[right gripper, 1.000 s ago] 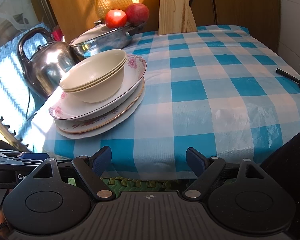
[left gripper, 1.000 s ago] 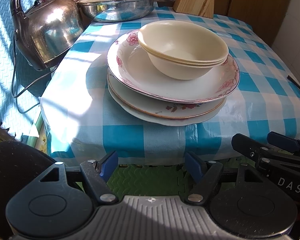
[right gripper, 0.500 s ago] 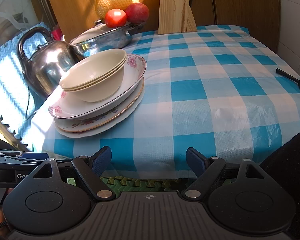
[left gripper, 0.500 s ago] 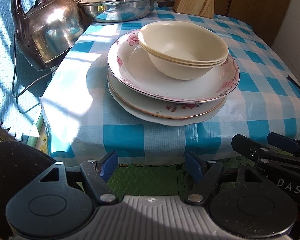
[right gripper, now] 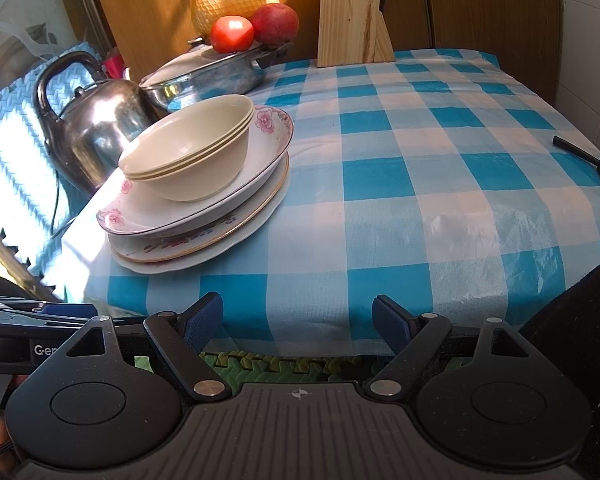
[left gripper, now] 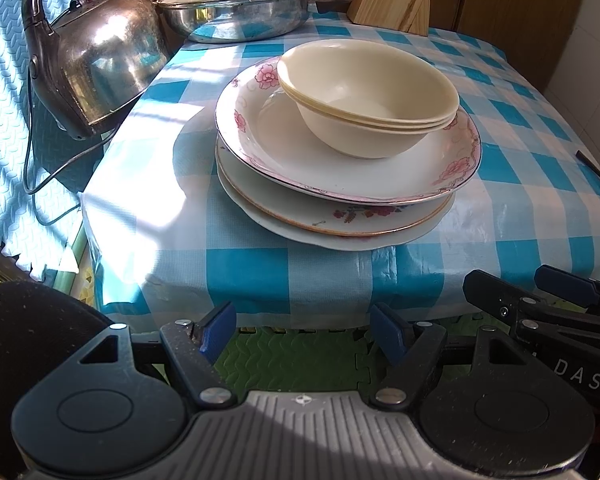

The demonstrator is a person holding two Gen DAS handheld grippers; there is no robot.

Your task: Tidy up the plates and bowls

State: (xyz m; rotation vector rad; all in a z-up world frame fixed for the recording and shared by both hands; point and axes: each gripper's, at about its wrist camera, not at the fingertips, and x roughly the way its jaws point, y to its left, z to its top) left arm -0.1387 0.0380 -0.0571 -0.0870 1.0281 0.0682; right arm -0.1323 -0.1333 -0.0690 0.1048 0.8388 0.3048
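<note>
A stack of cream bowls (left gripper: pixel 370 96) (right gripper: pixel 192 148) sits nested on a pink-flowered plate (left gripper: pixel 300 152) (right gripper: pixel 260 168). Under it lie two more plates (left gripper: pixel 284 208) (right gripper: pixel 204 248), all near the left front corner of a blue-checked table. My left gripper (left gripper: pixel 303 330) hangs open below the table's front edge, in front of the stack, with nothing between its blue pads. My right gripper (right gripper: pixel 298 322) is open too, further right along that edge, empty. The right gripper's fingers (left gripper: pixel 540 300) show at the left wrist view's right side.
A steel kettle (left gripper: pixel 96 64) (right gripper: pixel 96 124) with a cord stands left of the stack. Behind are a lidded steel pan (left gripper: pixel 236 12) (right gripper: pixel 208 76), fruit (right gripper: pixel 236 12) and a wooden knife block (right gripper: pixel 350 16). A black tool (right gripper: pixel 592 160) lies at the right edge. Green foam mats (left gripper: pixel 300 356) cover the floor.
</note>
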